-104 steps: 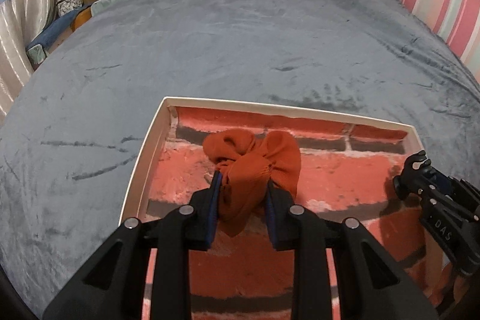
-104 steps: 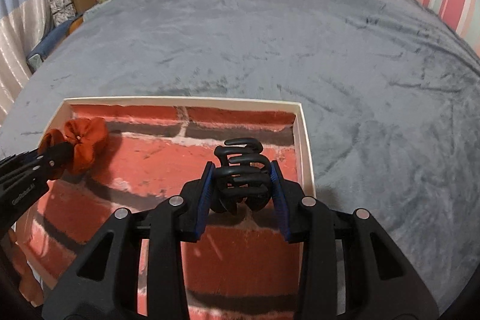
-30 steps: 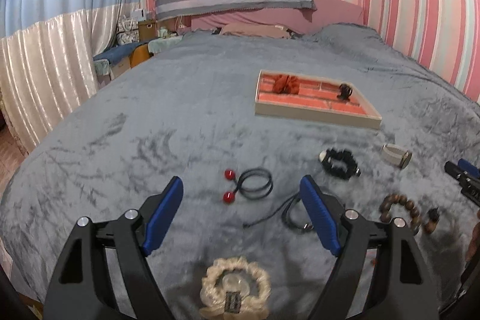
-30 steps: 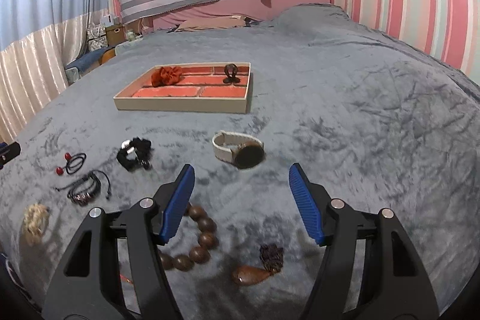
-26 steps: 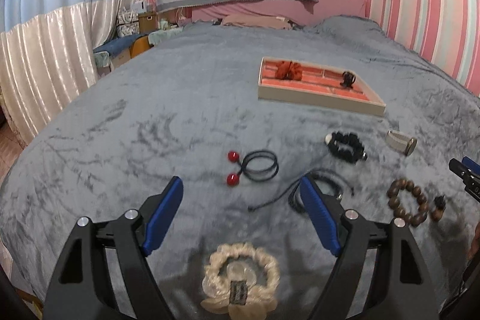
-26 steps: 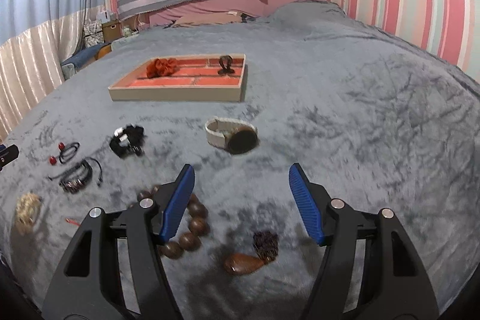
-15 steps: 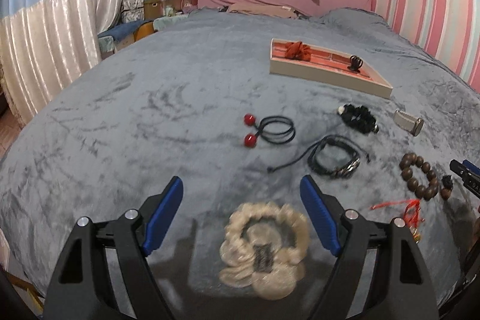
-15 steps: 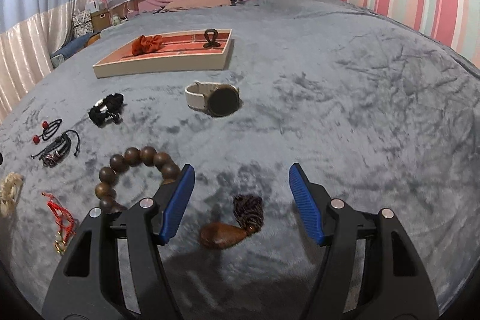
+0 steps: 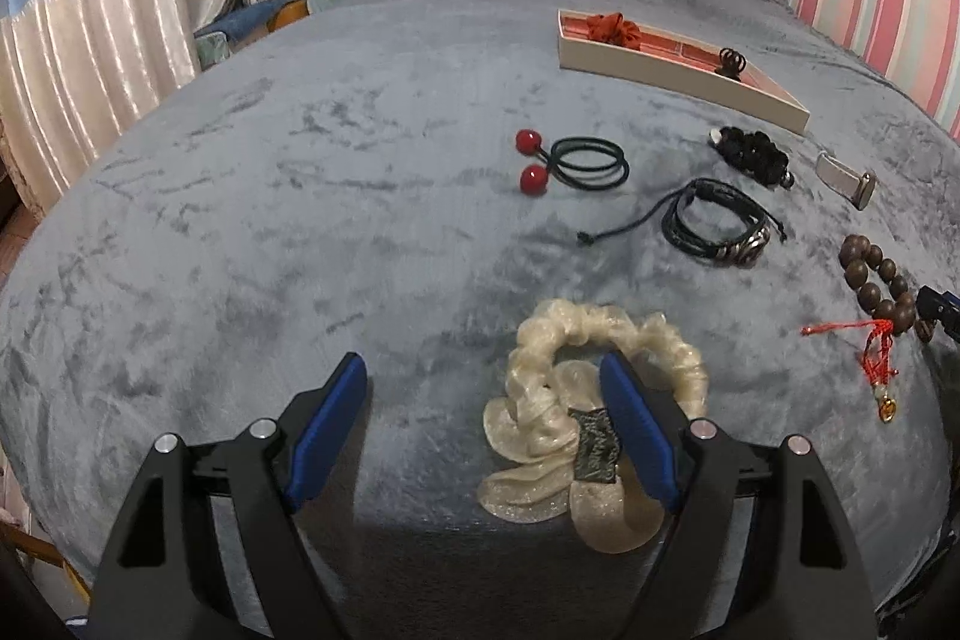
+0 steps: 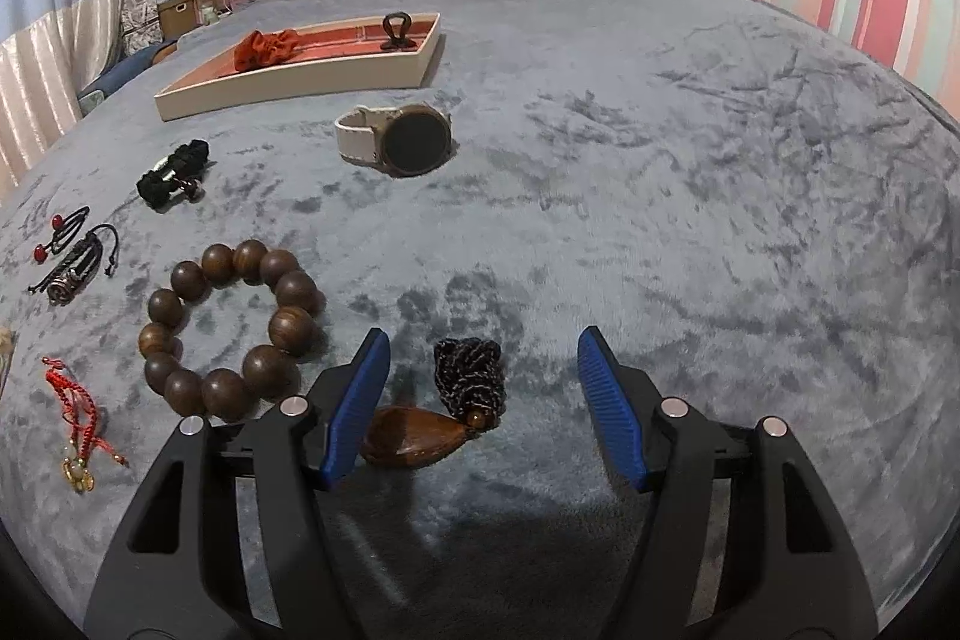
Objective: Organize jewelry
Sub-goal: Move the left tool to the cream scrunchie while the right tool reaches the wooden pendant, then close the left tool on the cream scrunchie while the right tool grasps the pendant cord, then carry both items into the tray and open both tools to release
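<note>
My left gripper [image 9: 483, 400] is open, low over the grey blanket. A cream scrunchie [image 9: 558, 400] lies between its fingers, against the right pad. My right gripper [image 10: 483, 388] is open with its jaws closing. A wooden pendant [image 10: 414, 439] with a dark tassel [image 10: 468, 376] lies between its fingers, close to the left pad, and the pads do not press on it. Farther back sits the brick-patterned tray [image 9: 678, 67] [image 10: 300, 82], holding an orange scrunchie [image 9: 612, 25] and a black claw clip [image 10: 396, 28].
Loose on the blanket are a white-strapped watch [image 10: 408, 139], a wooden bead bracelet [image 10: 231, 322], a black braided bracelet [image 9: 750, 151], a leather cord bracelet [image 9: 720, 220], a red-ball hair tie [image 9: 570, 160] and a red cord charm [image 9: 876, 352]. Curtains hang at left, striped walls at right.
Both grippers have sunk toward the blanket and tilted down. The cream scrunchie now lies at the left gripper's right pad, the pendant lies between the right fingers, and the right jaws have narrowed a little.
</note>
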Demonstrator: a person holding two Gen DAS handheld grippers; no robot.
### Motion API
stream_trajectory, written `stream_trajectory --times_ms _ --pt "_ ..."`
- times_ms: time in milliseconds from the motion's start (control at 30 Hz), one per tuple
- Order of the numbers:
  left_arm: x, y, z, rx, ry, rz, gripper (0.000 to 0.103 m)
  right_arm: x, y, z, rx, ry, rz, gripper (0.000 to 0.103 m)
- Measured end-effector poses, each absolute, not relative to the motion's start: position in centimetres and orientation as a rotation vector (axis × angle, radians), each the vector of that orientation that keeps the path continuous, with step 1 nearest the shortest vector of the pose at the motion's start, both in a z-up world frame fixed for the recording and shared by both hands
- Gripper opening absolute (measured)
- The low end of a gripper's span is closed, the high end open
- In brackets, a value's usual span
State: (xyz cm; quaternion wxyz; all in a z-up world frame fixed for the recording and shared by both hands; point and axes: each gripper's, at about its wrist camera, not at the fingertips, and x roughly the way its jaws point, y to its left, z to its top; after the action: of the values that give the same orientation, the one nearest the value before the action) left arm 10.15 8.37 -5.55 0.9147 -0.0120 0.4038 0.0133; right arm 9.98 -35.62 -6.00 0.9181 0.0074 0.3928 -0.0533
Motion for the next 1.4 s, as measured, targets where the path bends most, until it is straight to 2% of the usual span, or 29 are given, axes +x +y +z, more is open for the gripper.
stream_trajectory --times_ms 167,267,333,400,467,600,967,1400 --pt "10.5 8.5 -5.8 -0.039 0.839 0.019 0.077 10.3 -35.6 -6.4 0.012 0.827 -0.103 0.05" --pt "11.0 8.4 -6.0 -0.05 0.852 0.0 0.059 10.5 -35.6 -6.7 0.015 0.839 -0.103 0.045" --pt "11.0 8.2 -5.9 -0.038 0.847 0.005 0.056 10.5 -35.7 -6.7 0.022 0.843 -0.1 0.042" --pt "11.1 7.9 -5.9 -0.033 0.845 -0.001 0.046 10.6 -35.7 -6.8 0.027 0.847 -0.097 0.037" --pt "11.2 7.7 -5.9 -0.027 0.844 -0.006 0.042 10.6 -35.8 -6.9 0.031 0.85 -0.095 0.033" --pt "11.2 7.6 -5.9 -0.029 0.845 -0.015 0.029 10.7 -35.9 -6.9 0.036 0.855 -0.089 0.025" --pt "11.5 7.8 -5.7 -0.043 0.849 -0.029 0.014 10.7 -35.5 -6.5 0.037 0.833 -0.07 0.023" --pt "13.8 7.5 -2.8 -0.054 0.801 -0.046 0.011 12.3 -34.4 -2.9 0.026 0.745 -0.021 0.023"
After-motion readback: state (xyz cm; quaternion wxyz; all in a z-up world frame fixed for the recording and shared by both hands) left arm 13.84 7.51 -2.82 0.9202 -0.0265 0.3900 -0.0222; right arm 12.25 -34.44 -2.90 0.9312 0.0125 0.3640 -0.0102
